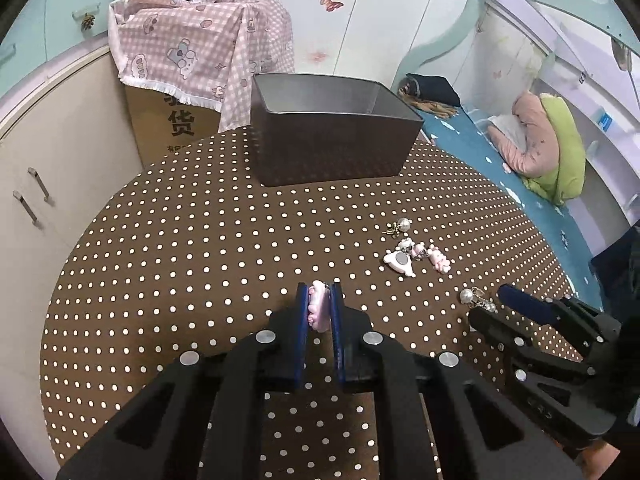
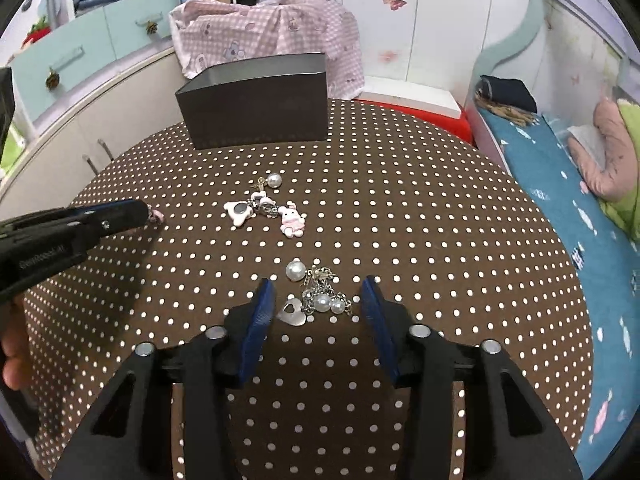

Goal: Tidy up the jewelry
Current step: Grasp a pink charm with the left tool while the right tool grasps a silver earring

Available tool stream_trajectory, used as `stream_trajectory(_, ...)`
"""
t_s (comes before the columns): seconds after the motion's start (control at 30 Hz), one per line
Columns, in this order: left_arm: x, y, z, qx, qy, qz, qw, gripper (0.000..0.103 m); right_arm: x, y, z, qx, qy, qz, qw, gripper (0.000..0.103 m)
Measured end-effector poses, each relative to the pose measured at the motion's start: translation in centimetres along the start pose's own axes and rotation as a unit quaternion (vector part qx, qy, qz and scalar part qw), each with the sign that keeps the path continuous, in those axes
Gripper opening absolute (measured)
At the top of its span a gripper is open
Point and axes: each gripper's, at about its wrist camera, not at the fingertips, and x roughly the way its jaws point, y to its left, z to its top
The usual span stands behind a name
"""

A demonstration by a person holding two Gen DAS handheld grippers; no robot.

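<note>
Pink charm (image 1: 318, 307) is pinched between the left gripper (image 1: 319, 294) pads, just above the polka-dot table (image 1: 200, 240). Right gripper (image 2: 318, 294) jaws spread, straddling one pearl-and-heart cluster (image 2: 316, 294) without touching it. Farther out: one pearl earring (image 2: 269, 182), one rabbit charm (image 2: 292, 220), one white bear charm (image 2: 239, 211) (tangled together). One dark box (image 2: 256, 104) at the far edge.
</note>
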Motion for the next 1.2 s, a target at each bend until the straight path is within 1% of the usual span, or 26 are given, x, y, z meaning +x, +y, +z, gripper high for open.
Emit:
stream_trajectory(0.07,-0.1,0.0,0.1,0.002,0.0,-0.005,1.0,0.009,-0.1,0.0,0.1,-0.003,-0.004,-0.006,1.0,0.035)
stream_trajectory(0.17,-0.3,0.0,-0.1,0.004,0.0,-0.011,0.9999,0.009,-0.8,0.5,0.0,-0.008,-0.007,-0.016,1.0,0.035)
stream_trajectory(0.23,-0.3,-0.2,-0.1,0.006,0.0,-0.012,0.9999,0.009,-1.4,0.6,-0.3,-0.001,-0.006,-0.01,1.0,0.035)
stream_trajectory(0.33,-0.4,-0.4,-0.1,0.009,0.0,-0.016,0.9998,0.009,-1.6,0.8,-1.3,0.014,0.005,0.013,1.0,0.029)
stream_trajectory(0.4,-0.4,-0.6,-0.2,0.009,0.001,-0.017,0.9998,0.009,-1.2,0.6,-1.5,0.023,0.009,0.024,0.999,0.029)
stream_trajectory(0.47,-0.3,-0.6,-0.2,0.008,0.002,-0.017,0.9998,0.009,-0.8,0.4,-1.5,0.029,0.011,0.021,0.999,0.027)
stream_trajectory(0.57,-0.3,-0.6,-0.3,0.009,0.004,-0.018,0.9998,0.009,-0.5,0.1,-1.1,0.039,0.009,0.024,0.999,0.027)
stream_trajectory(0.67,-0.3,-0.3,-0.4,0.004,0.006,-0.02,0.9998,0.009,0.0,0.0,-0.6,0.039,0.008,0.018,0.999,0.026)
stream_trajectory(0.77,-0.3,-0.2,-0.5,0.004,0.008,-0.022,0.9997,0.009,0.4,0.2,-0.2,0.034,0.002,0.021,0.999,0.02)
stream_trajectory(0.8,-0.3,-0.3,-0.5,0.005,0.007,-0.022,0.9997,0.009,0.6,0.4,0.0,0.029,0.003,0.016,0.999,0.015)
stream_trajectory(0.83,-0.3,-0.3,-0.5,0.006,0.008,-0.023,0.9997,0.009,0.7,0.6,0.1,0.024,0.003,0.013,1.0,0.012)
stream_trajectory(0.93,-0.4,-0.4,-0.4,0.01,0.007,-0.03,0.9995,0.009,0.6,0.6,0.1,0.027,0.001,0.029,0.999,0.011)
stream_trajectory(0.97,-0.5,-0.4,-0.4,0.012,0.007,-0.033,0.9994,0.009,0.4,0.4,0.0,0.03,-0.002,0.032,0.999,0.005)
stream_trajectory(1.1,-0.8,-0.3,0.0,0.008,0.008,-0.057,0.9983,0.009,-0.9,-0.6,0.1,0.047,-0.012,0.057,0.997,0.004)
stream_trajectory(1.2,-1.2,-0.4,0.4,0.01,0.003,-0.061,0.9981,0.009,-2.3,-1.4,0.6,0.051,-0.026,0.064,0.996,0.004)
